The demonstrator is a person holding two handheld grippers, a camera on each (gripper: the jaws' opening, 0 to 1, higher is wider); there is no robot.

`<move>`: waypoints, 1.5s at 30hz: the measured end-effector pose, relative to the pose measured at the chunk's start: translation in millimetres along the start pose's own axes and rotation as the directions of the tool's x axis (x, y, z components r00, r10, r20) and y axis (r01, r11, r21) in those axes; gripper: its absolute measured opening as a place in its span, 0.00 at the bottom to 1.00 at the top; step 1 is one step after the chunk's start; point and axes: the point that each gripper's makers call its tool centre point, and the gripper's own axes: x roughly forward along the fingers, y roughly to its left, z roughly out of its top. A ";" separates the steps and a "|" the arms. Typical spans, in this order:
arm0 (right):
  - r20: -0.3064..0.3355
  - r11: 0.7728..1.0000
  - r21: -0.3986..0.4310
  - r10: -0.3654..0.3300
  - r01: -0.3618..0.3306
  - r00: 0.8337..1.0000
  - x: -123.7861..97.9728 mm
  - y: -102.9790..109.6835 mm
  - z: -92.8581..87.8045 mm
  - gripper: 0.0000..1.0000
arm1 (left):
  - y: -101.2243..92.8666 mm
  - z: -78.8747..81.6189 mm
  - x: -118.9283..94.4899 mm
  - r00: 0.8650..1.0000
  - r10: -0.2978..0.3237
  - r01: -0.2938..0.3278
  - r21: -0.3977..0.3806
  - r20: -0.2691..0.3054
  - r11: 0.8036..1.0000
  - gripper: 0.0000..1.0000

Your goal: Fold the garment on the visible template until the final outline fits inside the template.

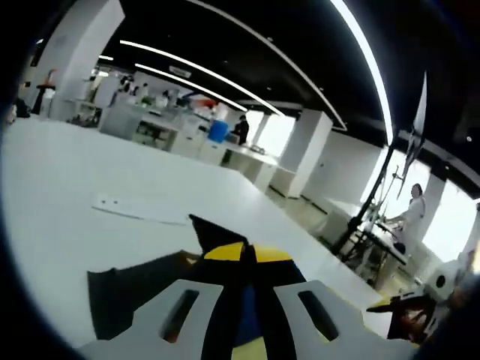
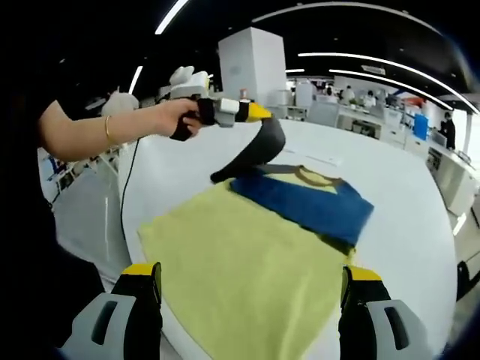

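A garment lies on the white table (image 2: 420,225). Its yellow body (image 2: 240,262) is spread toward me, and a blue part (image 2: 304,199) lies across the far end near the collar (image 2: 315,177). A black sleeve (image 2: 262,150) is lifted off the table, with my left gripper (image 2: 259,112) shut on its end in a person's hand (image 2: 176,116). In the left gripper view the yellow-tipped left gripper (image 1: 247,253) is pinched on the black sleeve cloth (image 1: 127,289). My right gripper (image 2: 253,274) stands open above the near edge of the yellow body, holding nothing.
A thin white strip (image 1: 139,210) lies flat on the table beyond the sleeve. A black cable (image 2: 124,202) hangs at the table's left edge. The person's arm (image 2: 82,135) reaches in from the left. Benches, pillars and a stand (image 1: 367,217) are beyond the table.
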 end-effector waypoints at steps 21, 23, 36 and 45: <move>-0.015 1.000 0.023 -0.011 0.011 1.000 -1.9 -5.6 -10.3 0.98 | -56.6 -28.5 50.7 0.988 -0.137 0.137 0.001 -0.072 0.991 0.00; -0.016 0.999 0.030 -0.011 0.012 1.000 -1.3 -5.3 -11.4 0.98 | -60.5 -29.8 54.6 0.987 -0.143 0.144 -0.001 -0.078 0.990 0.00; -0.022 0.999 0.035 -0.002 0.003 1.000 -0.5 -2.9 -14.1 0.98 | -85.0 -47.1 71.4 0.973 -0.178 0.189 0.062 -0.144 0.980 0.00; -0.029 0.999 0.048 -0.015 0.016 0.999 -1.7 -4.5 -20.1 0.97 | -91.4 -65.9 86.8 0.959 -0.191 0.213 0.088 -0.210 0.973 0.00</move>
